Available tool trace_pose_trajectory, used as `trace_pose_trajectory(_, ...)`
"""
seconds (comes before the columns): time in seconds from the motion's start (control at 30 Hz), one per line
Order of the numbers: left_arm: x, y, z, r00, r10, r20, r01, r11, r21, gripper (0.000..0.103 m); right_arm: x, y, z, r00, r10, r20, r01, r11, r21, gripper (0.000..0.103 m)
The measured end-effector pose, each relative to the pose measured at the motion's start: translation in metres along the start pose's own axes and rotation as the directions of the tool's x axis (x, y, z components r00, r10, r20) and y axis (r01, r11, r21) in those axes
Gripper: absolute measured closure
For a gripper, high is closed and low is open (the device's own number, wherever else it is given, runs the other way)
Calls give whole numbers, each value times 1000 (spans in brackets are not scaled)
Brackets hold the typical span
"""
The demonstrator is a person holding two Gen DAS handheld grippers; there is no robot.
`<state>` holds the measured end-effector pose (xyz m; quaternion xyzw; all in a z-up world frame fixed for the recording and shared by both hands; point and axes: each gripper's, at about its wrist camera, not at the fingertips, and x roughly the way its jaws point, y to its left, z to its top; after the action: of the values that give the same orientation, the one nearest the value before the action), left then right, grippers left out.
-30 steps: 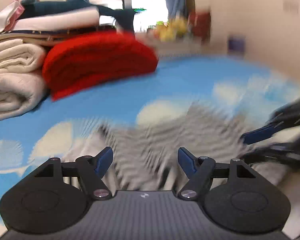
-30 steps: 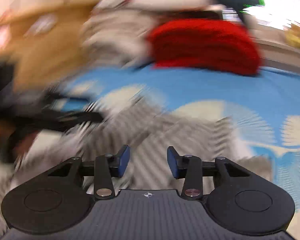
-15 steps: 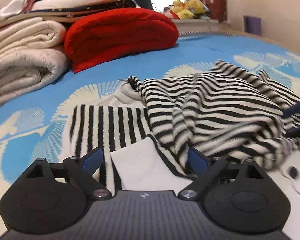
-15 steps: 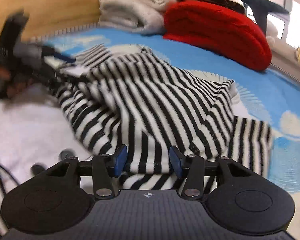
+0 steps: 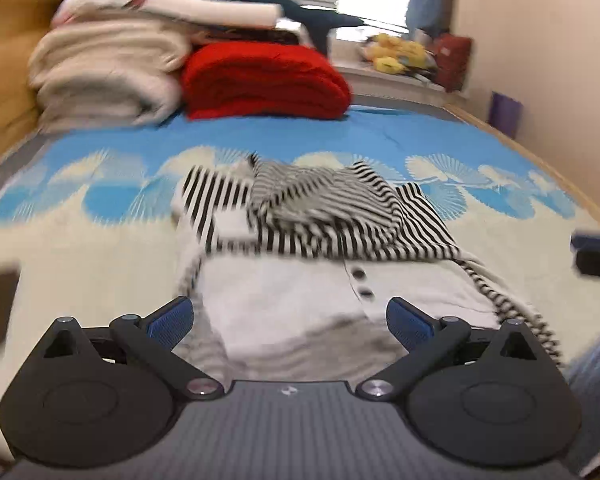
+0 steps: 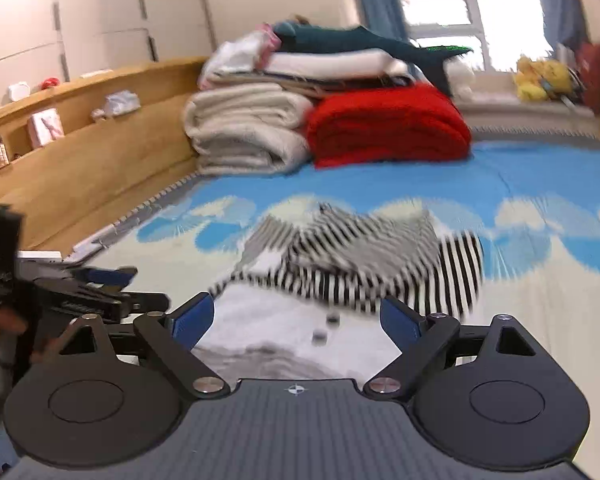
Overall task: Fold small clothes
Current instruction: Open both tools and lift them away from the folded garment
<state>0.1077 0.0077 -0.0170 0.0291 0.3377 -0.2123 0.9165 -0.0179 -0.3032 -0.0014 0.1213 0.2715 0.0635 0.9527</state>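
Note:
A small black-and-white striped garment [image 5: 332, 212] with a white front and dark buttons [image 5: 360, 280] lies on the blue-and-cream bedspread [image 5: 100, 240], its striped upper part folded down over the white part. It also shows in the right wrist view [image 6: 364, 256]. My left gripper [image 5: 290, 320] is open and empty, held above the garment's near white edge. My right gripper [image 6: 296, 318] is open and empty, also above the near edge. The left gripper shows at the left of the right wrist view [image 6: 100, 284].
Folded cream blankets [image 6: 248, 128], a red blanket [image 6: 388, 124] and a dark shark plush [image 6: 364, 40] are stacked at the head of the bed. A wooden headboard shelf [image 6: 60, 148] runs along the left. Yellow plush toys [image 6: 540, 76] sit on the windowsill.
Both grippers have pulled back and up from the garment and opened wider. The striped part now lies folded over the white part and nothing is held.

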Motion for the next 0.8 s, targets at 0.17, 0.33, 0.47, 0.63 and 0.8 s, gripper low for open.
trace_pose_trajectory(0.17, -49, -5, -41, 994, 98, -51, -103, 989, -105, 0, -25, -4, -36, 982, -58, -178, 96, 972, 212, 12)
trace_pose_trajectory(0.33, -90, -20, -68, 989, 141, -39, -143, 988, -56, 0, -60, 10, -57, 980, -102, -174, 137, 969, 206, 12)
trace_pose_trajectory(0.47, -119, -30, -80, 992, 127, -1, -127, 991, -36, 0, -83, 24, -67, 981, -114, -155, 141, 974, 179, 12)
trace_pose_trajectory(0.63, -141, -38, -81, 992, 119, 46, -118, 993, -29, 0, -102, 37, -73, 981, -145, -127, 163, 976, 144, 12)
trace_pose_trajectory(0.8, -150, -40, -79, 991, 117, 70, -116, 993, -27, 0, -107, 42, -75, 980, -158, -120, 174, 976, 128, 12)
